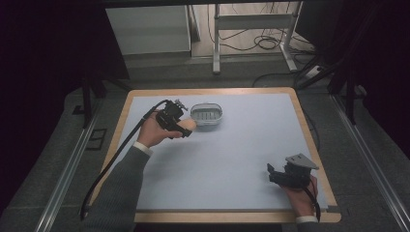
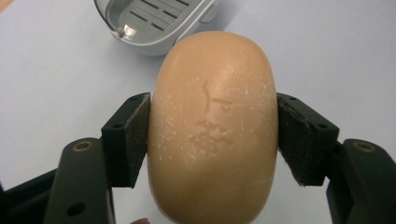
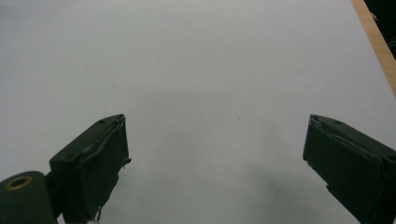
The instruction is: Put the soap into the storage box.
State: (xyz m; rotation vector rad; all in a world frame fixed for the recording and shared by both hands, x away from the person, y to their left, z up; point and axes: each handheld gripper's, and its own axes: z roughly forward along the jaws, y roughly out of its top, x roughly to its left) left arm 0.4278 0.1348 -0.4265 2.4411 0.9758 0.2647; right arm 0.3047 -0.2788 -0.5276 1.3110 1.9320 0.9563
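We read this as lab or test room (not home): wood-edged tabletop (image 1: pixel 309 140) under pale sheet, dark curtains at sides, metal floor rails (image 1: pixel 63 179), loose cables (image 1: pixel 261 43) round white desk frame (image 1: pixel 251 21).

Matt waxy soap bar (image 2: pixel 212 126), glossy plastic soap dish (image 2: pixel 154 21), smooth matt table cover (image 1: pixel 232 159)

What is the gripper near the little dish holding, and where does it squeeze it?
The left gripper holds a tan bar of soap, its jaws pressing the two long sides at about the middle. The right gripper holds nothing.
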